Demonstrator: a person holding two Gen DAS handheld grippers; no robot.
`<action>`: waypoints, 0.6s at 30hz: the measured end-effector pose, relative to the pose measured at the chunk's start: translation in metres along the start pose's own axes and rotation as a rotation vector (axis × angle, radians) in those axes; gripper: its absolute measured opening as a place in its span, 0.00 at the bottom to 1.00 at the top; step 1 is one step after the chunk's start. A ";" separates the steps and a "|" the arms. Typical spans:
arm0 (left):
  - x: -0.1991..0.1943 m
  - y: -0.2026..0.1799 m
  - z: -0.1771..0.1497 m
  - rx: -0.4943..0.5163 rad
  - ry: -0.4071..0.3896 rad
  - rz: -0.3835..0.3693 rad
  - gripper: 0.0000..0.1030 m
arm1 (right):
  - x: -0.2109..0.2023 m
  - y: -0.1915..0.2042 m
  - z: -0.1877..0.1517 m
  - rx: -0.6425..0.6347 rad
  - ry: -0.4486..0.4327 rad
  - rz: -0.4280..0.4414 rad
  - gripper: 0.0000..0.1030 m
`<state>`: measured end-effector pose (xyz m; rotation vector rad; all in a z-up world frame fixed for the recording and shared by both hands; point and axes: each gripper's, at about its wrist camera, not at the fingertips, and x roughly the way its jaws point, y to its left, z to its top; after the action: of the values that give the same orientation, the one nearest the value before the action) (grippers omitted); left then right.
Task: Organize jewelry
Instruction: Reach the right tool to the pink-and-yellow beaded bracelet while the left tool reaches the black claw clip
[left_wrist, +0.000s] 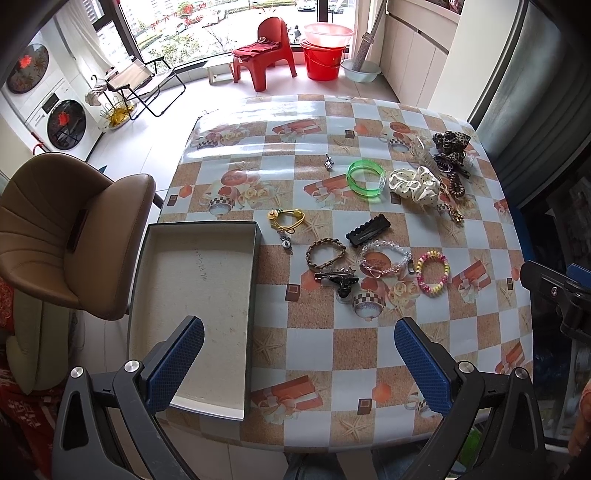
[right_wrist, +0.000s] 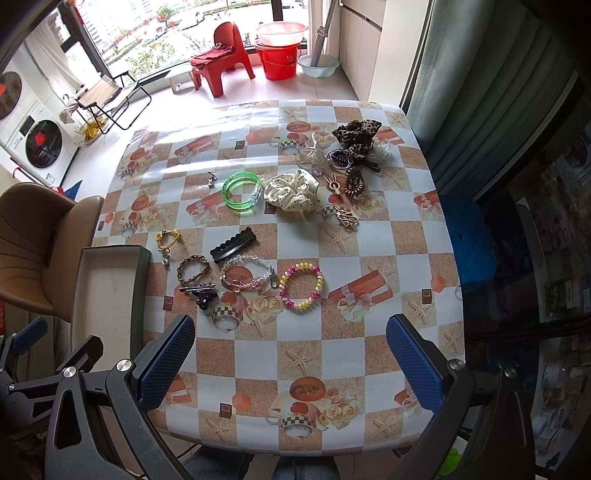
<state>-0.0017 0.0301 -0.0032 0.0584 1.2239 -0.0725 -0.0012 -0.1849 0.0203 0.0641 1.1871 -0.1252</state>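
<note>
Over the tabletop (left_wrist: 229, 155) near edge | left gripper (left_wrist: 299, 354) jaws spread, empty, above the open box's (left_wrist: 162, 236) near corner | right gripper (right_wrist: 290, 354) jaws spread, empty | green bangle (left_wrist: 365, 179) just beside cream scrunchie (left_wrist: 413, 184) | braided bracelet (left_wrist: 325, 253), black hair clip (left_wrist: 367, 230), pastel coil tie (left_wrist: 432, 273) loose right of box.

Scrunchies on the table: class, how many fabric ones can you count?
2. A cream dotted scrunchie lies beside the green bangle; a leopard-print scrunchie tops the pile at the far right corner. That pile may hide more.
</note>
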 end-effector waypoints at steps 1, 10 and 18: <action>0.003 0.002 -0.002 -0.003 0.006 -0.002 1.00 | 0.003 -0.002 -0.001 0.003 0.005 -0.001 1.00; 0.045 0.004 -0.004 -0.046 0.093 -0.042 1.00 | 0.040 -0.022 -0.008 0.052 0.084 0.000 1.00; 0.087 -0.019 -0.001 -0.079 0.139 -0.094 1.00 | 0.080 -0.038 -0.014 0.065 0.145 0.008 1.00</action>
<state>0.0250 0.0091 -0.0861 -0.0640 1.3671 -0.1036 0.0103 -0.2257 -0.0587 0.1366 1.3272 -0.1545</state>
